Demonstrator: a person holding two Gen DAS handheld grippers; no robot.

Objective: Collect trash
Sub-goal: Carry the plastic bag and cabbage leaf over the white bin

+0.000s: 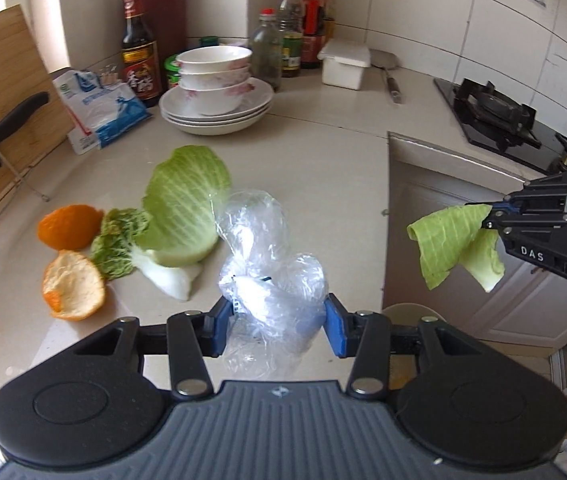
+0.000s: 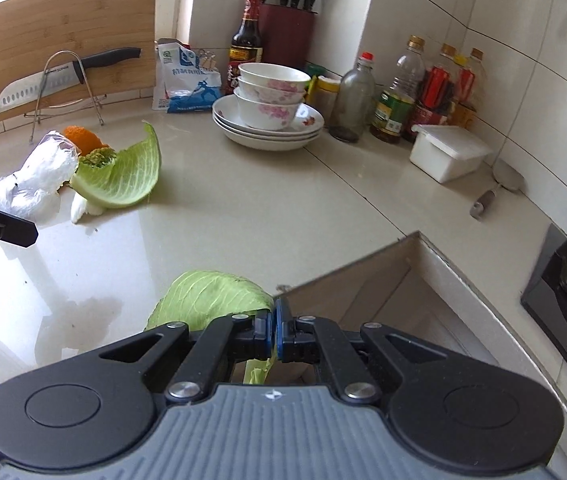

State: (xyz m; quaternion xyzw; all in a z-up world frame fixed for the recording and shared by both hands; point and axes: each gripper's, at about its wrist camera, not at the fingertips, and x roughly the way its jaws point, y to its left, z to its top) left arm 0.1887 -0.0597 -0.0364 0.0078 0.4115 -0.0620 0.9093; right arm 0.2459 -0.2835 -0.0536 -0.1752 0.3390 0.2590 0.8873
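Crumpled clear bag [image 1: 271, 280] and limp cabbage leaf [image 1: 449, 240] held aloft.

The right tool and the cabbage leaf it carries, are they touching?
Touching. In the right wrist view the right tool pinches the cabbage leaf between closed blue pads.

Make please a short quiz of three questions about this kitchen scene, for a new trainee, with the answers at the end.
1. True or false: the right hand-held gripper is shut on a cabbage leaf piece.
2. What does the left hand-held gripper hold between its fingers?
A. an orange peel
B. a clear plastic bag
C. a bowl
3. Fill in: on the counter, beside the large cabbage leaf, lie two pieces of ____ peel.

Key
1. True.
2. B: the clear plastic bag.
3. Orange: the orange peel pieces lie left of the leaf in the left wrist view.
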